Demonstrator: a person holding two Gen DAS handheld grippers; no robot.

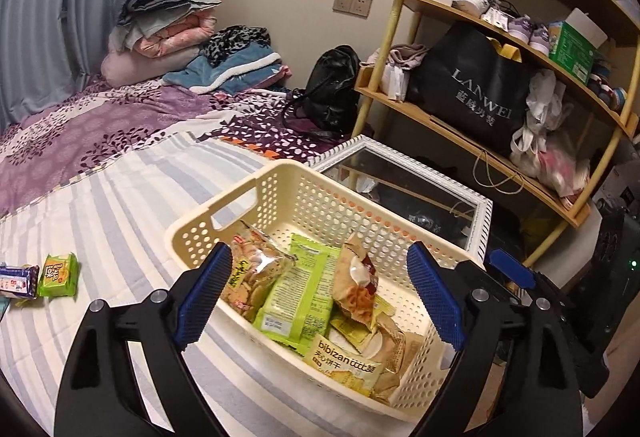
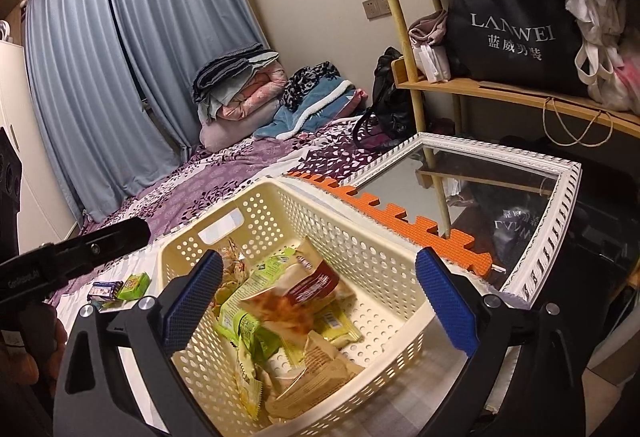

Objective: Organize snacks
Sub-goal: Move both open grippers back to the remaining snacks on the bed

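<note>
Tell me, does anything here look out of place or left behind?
Yes. Two small packets, a green packet and a purple-blue packet, lie on the striped bedspread, apart from the cream basket where the other snacks are piled. Nothing looks spilled or torn. Both the left gripper and right gripper are open and empty.

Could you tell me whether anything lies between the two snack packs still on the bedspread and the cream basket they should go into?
Nothing visible does. The green pack and the purple pack lie on bare striped bedspread, apart from the basket. The stretch between holds no objects, and the basket is open-topped. Both the left tongs and right tongs are open and empty.
</note>
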